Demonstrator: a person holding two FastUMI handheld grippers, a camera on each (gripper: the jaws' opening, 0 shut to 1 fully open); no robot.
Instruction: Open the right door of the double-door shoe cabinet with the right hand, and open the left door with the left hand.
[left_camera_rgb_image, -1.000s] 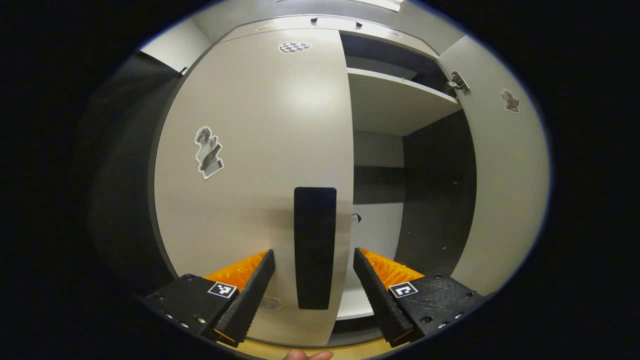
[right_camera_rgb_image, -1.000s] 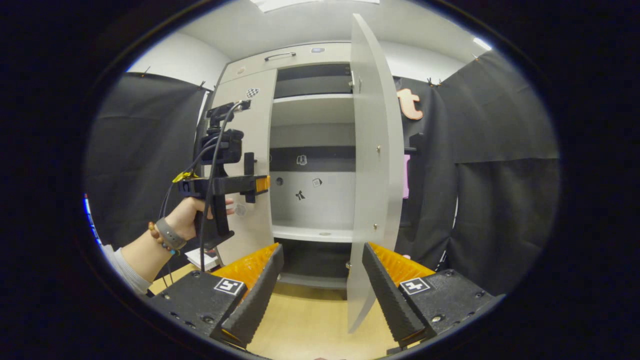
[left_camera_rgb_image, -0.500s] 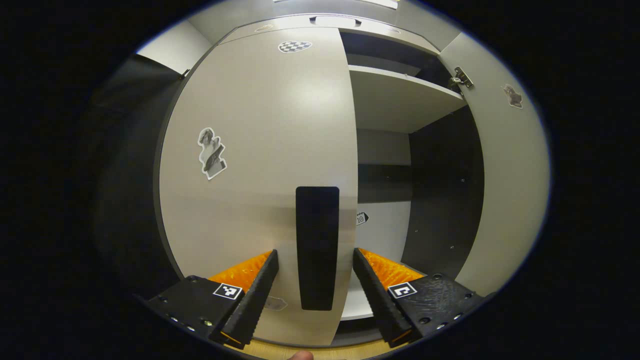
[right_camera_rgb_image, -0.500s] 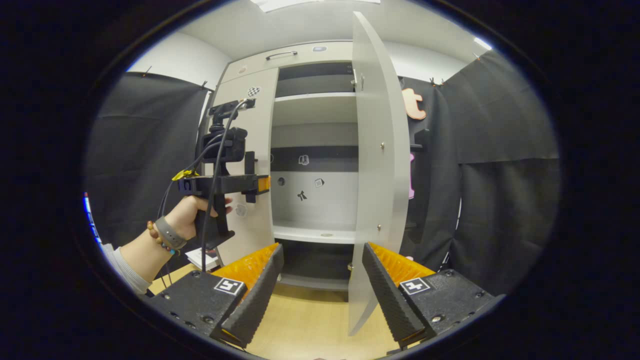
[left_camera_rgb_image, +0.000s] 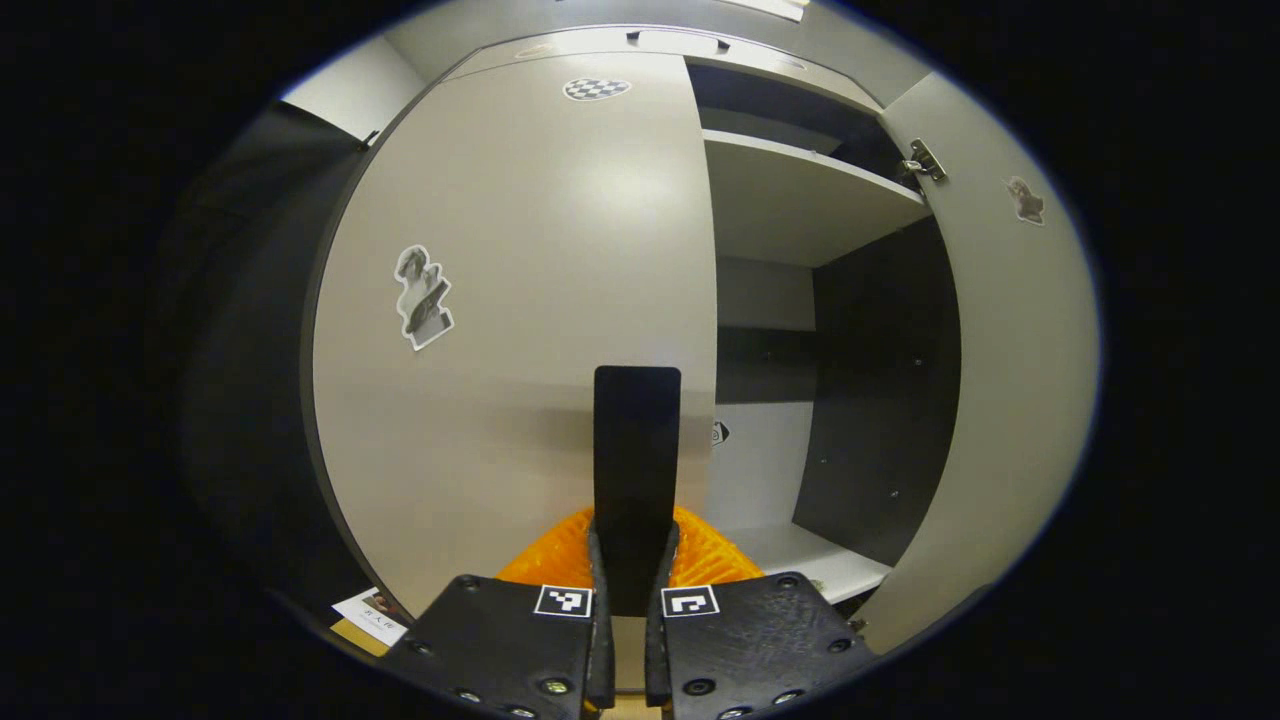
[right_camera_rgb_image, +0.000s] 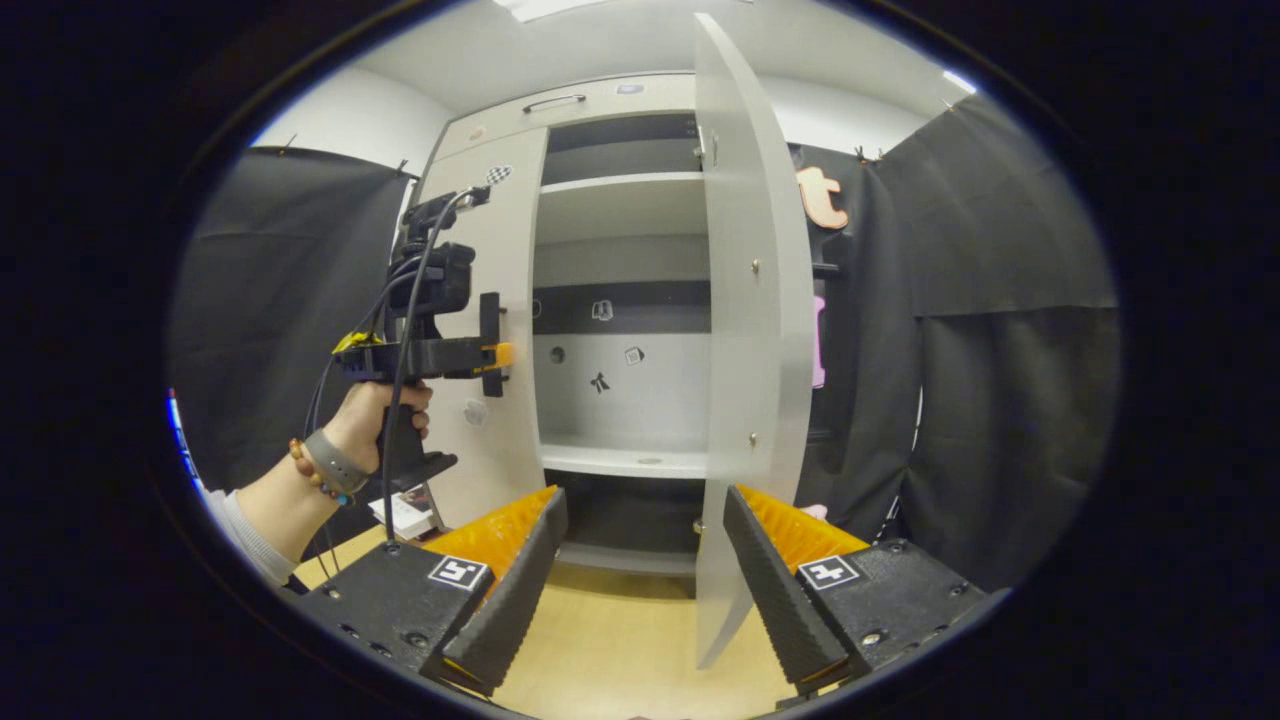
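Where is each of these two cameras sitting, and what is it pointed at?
Left gripper view: rides the left gripper, facing the closed left door; its fingers pinch the black handle.
Right gripper view: rides the right gripper, set back, facing the open right door; a hand shows.
Shared: both doors, the shelves.

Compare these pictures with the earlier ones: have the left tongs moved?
Yes. The left tongs have closed inward onto the black handle of the left door; their fingers stood apart on either side of that handle before.
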